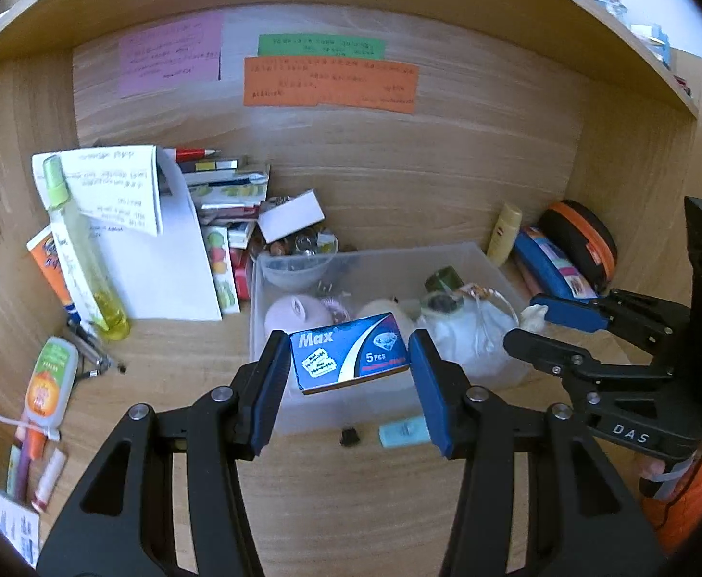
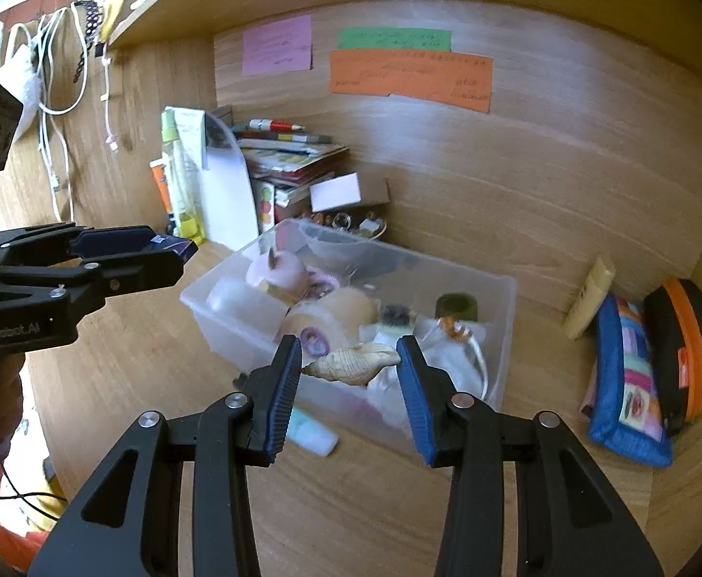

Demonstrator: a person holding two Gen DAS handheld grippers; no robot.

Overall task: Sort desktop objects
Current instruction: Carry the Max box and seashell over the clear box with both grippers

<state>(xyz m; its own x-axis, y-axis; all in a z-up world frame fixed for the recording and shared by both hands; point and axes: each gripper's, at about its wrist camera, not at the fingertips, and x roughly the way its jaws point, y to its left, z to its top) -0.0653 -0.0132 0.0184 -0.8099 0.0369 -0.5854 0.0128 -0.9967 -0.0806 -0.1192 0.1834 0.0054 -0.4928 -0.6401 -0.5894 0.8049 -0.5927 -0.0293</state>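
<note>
Desk [image 1: 351, 505]: carrying all items; still cluttered along left edge and back right corner.
Clear bin [image 2: 505, 336]: sitting mid-desk toward back wall; already holding a pink round item, a white cloth bundle and a dark green piece; looking partly filled.
Paper and book stack [image 1: 173, 259]: leaning in back left corner, not yet sorted.
Pouches [image 2: 630, 384]: resting at right edge beside a pale tube, not yet sorted.
Left gripper [image 1: 349, 365]: clamping blue Max box [image 1: 348, 353] by its short ends, holding it clear of the desk at the bin's near wall.
Right gripper [image 2: 349, 360]: clamping seashell [image 2: 351, 360] tip to tip, holding it above the bin's near right corner.
Small leftovers: mint eraser [image 1: 401, 432] and black clip [image 1: 349, 436] lying just before the bin's front wall; glue bottle [image 1: 48, 384] and pens lying near left edge.
Progress, judged: roughly midway; two items in transit, apparently heading for the bin; many awaiting placement.
</note>
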